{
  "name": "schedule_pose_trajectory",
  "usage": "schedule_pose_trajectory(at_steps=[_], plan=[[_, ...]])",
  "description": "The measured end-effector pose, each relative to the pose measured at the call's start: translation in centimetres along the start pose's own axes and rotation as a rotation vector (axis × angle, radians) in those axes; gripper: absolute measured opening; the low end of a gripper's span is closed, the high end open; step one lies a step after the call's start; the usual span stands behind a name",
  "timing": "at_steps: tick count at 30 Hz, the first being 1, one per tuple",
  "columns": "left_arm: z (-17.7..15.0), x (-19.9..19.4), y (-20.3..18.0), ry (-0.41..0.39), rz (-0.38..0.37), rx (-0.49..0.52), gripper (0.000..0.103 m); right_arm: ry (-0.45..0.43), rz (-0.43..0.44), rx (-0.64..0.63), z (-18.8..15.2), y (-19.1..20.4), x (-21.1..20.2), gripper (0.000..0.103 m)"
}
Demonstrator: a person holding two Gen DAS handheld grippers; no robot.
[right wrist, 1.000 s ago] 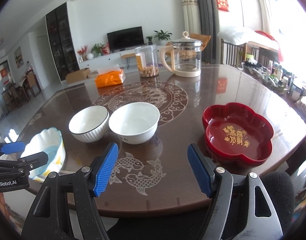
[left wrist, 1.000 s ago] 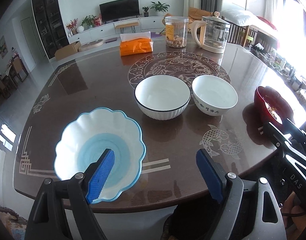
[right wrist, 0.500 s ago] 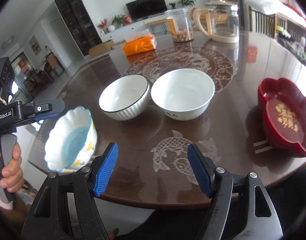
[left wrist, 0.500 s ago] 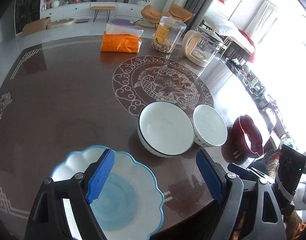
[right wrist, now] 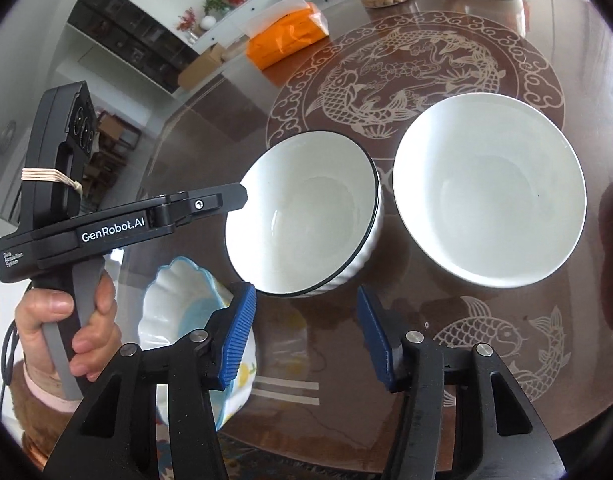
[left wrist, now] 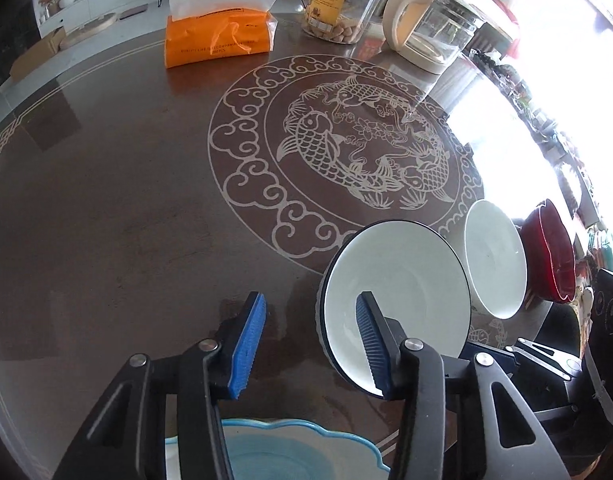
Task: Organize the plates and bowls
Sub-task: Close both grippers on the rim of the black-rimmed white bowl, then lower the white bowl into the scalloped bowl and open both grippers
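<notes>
A white ribbed bowl with a dark rim (left wrist: 394,292) (right wrist: 306,216) stands on the brown table beside a plain white bowl (left wrist: 494,256) (right wrist: 490,188). A scalloped blue-and-white plate (left wrist: 282,456) (right wrist: 186,312) lies at the near table edge. A red lobed plate (left wrist: 550,248) stands at the far right. My left gripper (left wrist: 306,344) is open and empty, its right finger over the ribbed bowl's near-left rim. It also shows in the right wrist view (right wrist: 234,196). My right gripper (right wrist: 306,336) is open and empty, just in front of the ribbed bowl.
An orange tissue pack (left wrist: 218,36), a clear jar of snacks (left wrist: 342,4) and a glass kettle (left wrist: 430,28) stand at the table's far side. The table (left wrist: 126,208) has a carved fish medallion in the middle.
Both grippers moved forward and down toward the ribbed bowl. The left one passed over the blue plate, which now lies under its base. Both jaw gaps look narrower than before.
</notes>
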State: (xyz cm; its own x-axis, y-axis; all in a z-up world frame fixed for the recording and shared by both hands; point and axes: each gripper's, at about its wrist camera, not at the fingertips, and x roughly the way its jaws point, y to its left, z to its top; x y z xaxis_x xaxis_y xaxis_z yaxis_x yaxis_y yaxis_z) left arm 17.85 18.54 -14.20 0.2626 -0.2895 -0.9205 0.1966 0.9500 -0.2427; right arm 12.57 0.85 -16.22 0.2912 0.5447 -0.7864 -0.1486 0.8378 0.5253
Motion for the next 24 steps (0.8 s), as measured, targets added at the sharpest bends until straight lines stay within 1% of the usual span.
schedule_pose_trajectory(at_steps=[3,5,6,8,10,11,12,13,14,15,17,20,24], plan=[[0.7,0.9,-0.1,0.01,0.0,0.011,0.047,-0.004,-0.005,0.028,0.4,-0.3,0.6,0.056],[1.0,1.6,-0.4,0.022,-0.005,0.019,0.042,-0.005,-0.005,0.037,0.6,-0.2,0.9,0.056],[1.2,2.1,-0.5,0.032,-0.008,0.027,0.038,-0.007,-0.025,0.038,0.7,-0.1,1.1,0.056],[1.6,3.0,-0.8,0.052,-0.009,0.044,0.034,-0.015,-0.039,0.038,1.1,-0.1,1.5,0.056],[1.7,3.8,-1.0,0.069,-0.011,0.054,0.025,-0.017,-0.052,0.052,1.3,-0.2,1.8,0.056],[1.7,4.1,-1.0,0.075,-0.012,0.054,0.022,-0.018,-0.057,0.066,1.4,-0.4,2.0,0.054],[1.7,4.4,-0.9,0.08,-0.014,0.052,0.017,-0.018,-0.06,0.083,1.5,-0.6,2.1,0.053],[1.6,4.6,-0.8,0.082,-0.018,0.048,0.014,-0.016,-0.064,0.098,1.7,-0.8,2.3,0.052],[1.6,4.7,-0.7,0.079,-0.023,0.041,0.013,-0.011,-0.073,0.108,1.8,-1.0,2.6,0.048],[1.5,4.7,-0.4,0.075,-0.034,0.031,0.012,-0.005,-0.089,0.111,1.8,-1.1,2.8,0.04],[1.3,4.4,0.1,0.073,-0.054,0.004,0.011,-0.006,-0.102,0.109,1.9,-1.2,2.9,0.036],[1.1,3.4,0.4,0.041,-0.069,-0.011,0.011,-0.006,-0.115,0.084,2.1,-1.1,2.8,0.029],[1.2,1.2,0.4,-0.006,-0.086,-0.031,0.011,-0.032,-0.104,0.053,2.3,-0.2,1.6,0.027]])
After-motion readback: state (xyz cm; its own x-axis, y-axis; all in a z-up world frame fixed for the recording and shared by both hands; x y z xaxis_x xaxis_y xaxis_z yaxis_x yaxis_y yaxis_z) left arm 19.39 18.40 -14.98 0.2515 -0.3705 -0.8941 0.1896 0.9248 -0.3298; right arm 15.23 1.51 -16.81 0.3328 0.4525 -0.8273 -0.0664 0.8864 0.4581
